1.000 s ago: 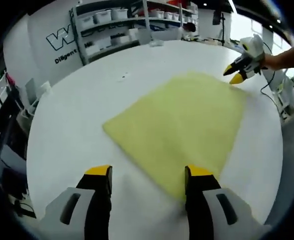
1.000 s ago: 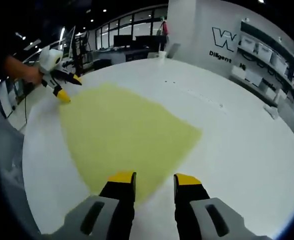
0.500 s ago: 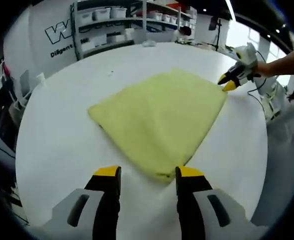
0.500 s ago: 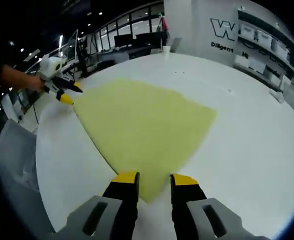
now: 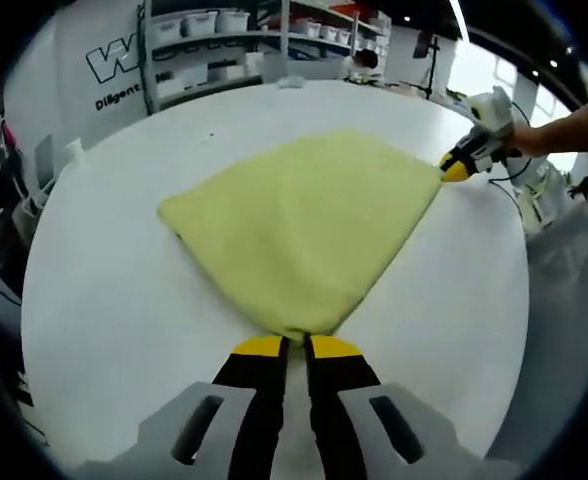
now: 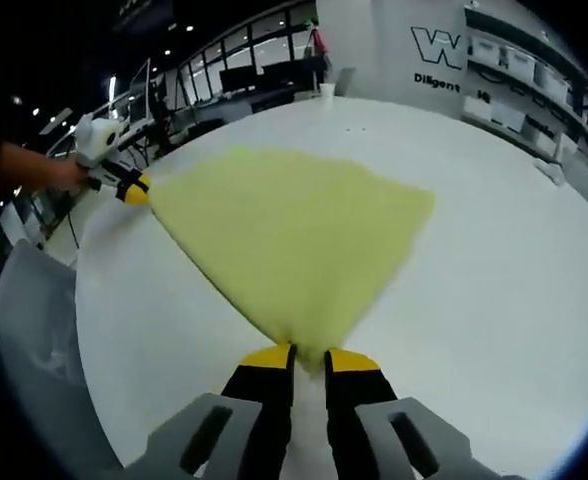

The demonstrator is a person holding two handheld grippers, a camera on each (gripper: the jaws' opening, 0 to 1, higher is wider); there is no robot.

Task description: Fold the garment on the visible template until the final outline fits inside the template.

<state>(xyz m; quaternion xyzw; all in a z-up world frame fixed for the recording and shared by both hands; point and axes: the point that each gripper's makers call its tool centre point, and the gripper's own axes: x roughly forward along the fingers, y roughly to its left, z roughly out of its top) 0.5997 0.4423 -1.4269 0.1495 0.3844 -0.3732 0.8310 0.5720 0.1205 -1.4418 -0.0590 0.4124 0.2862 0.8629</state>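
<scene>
Yellow garment (image 5: 299,230): spread flat, roughly square, on white table (image 5: 104,300); nearest corner at foot of left gripper view, opposite corner far right.

Left gripper (image 5: 295,347): jaws drawn nearly together, pinching near corner of cloth. Seen also far left in right gripper view (image 6: 137,187), tips at corner.

Right gripper (image 6: 306,358): jaws nearly closed on its own near corner. Seen also far right in left gripper view (image 5: 456,168), tips on far-right corner; a hand (image 5: 534,138) behind it.

Template: none discernible on tabletop.

Step, as judged: both adjoining corners gripped, first fold about to begin.

Next move, as judged: lift both corners together, carry evenly across to opposite edge, lay down edge on edge.
</scene>
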